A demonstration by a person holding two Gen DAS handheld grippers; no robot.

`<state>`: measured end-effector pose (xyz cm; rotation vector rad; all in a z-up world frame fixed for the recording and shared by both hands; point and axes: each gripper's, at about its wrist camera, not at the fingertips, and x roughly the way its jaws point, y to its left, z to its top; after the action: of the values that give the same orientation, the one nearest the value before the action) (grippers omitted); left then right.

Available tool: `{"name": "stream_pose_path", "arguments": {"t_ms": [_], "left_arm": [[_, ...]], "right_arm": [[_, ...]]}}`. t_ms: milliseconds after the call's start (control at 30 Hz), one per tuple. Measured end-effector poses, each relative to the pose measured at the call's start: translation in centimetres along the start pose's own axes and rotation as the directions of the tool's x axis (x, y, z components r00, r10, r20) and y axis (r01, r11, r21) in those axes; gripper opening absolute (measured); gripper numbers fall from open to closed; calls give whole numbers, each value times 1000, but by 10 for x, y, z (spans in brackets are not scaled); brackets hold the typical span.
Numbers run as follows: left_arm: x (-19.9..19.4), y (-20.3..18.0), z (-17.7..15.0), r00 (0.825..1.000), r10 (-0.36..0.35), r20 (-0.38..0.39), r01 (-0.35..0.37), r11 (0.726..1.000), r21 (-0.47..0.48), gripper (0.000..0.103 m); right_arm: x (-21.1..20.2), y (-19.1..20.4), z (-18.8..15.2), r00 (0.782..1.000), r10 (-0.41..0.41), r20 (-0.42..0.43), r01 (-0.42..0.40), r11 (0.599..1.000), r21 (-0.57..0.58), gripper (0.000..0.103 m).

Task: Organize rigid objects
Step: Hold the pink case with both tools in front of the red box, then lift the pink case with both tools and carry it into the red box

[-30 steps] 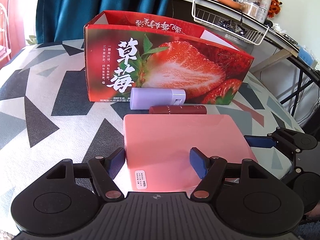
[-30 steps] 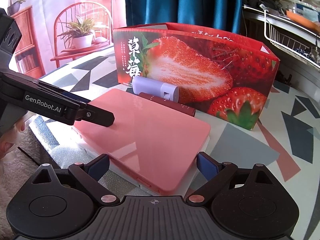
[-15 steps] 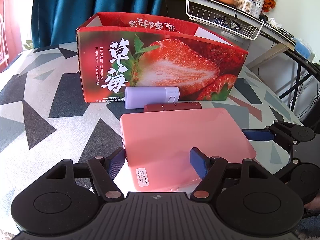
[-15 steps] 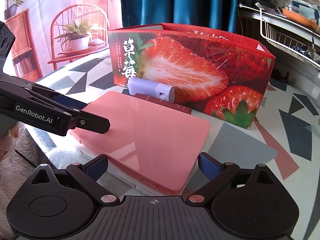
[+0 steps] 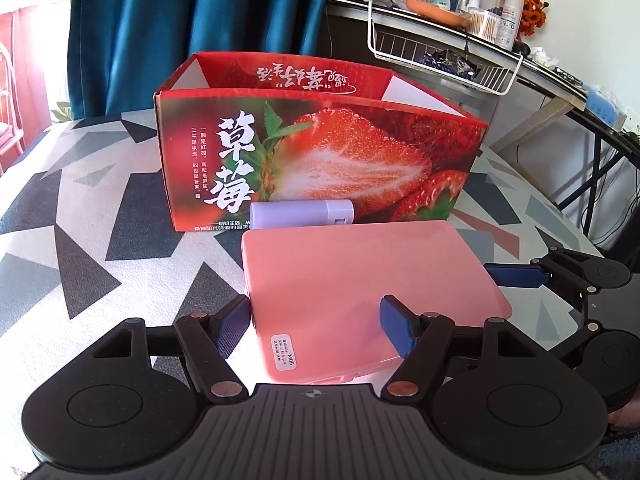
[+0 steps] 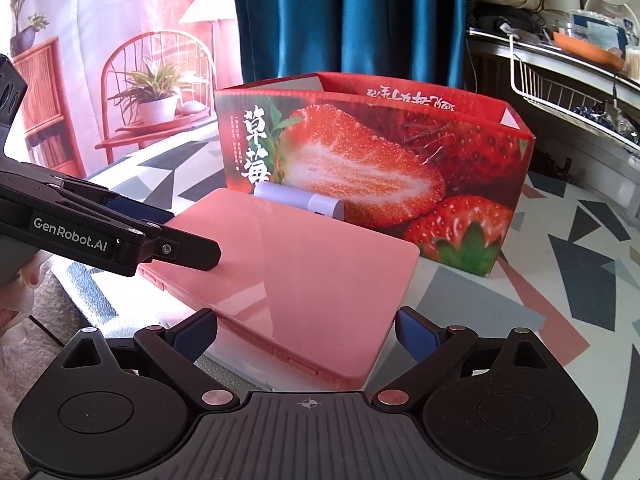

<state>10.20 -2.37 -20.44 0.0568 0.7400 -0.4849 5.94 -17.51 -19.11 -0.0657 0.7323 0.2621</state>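
- The left gripper (image 5: 314,326) is straddling the near left corner of the pink flat case (image 5: 360,280); its jaws are standing part-spread, and I cannot tell whether the pads are pressing the case or just flanking it.
- The pink flat case is lying flat on the tablecloth (image 5: 100,240), just in front of the strawberry carton (image 5: 320,152), with a lilac tube (image 5: 300,213) lying between them against the carton's front.
- The case is looking stiff, glossy and likely slippery, probably light; gripping across its thin edges near two opposite corners seems safest.
- The right gripper (image 6: 306,330) is reaching wide-spread around the case's near corner, not pinching it.
- The patterned cloth is covering a level table; a teal curtain (image 6: 352,20) is hanging behind, and a wire basket (image 5: 448,60) under a cluttered shelf is sitting at right.
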Motion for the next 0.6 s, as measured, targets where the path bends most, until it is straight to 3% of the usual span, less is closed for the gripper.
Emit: {"name": "stream_pose_path", "arguments": {"t_ms": [233,400,600], "left_arm": [[-1,5,3,1000,-21,-7,21,1000,-18,73],[-2,17,11,998,-60,-13,59,994,-87,72],[-10,13,19,999,-49,20,50,997,-59,72]], "right_arm": [[-3,1,2,1000,-6,15,6,1000,-8,94],[-8,3,10,999,-11,41,12,1000,-25,94],[-12,4,20,998,-26,57,28,999,-34,93]]}}
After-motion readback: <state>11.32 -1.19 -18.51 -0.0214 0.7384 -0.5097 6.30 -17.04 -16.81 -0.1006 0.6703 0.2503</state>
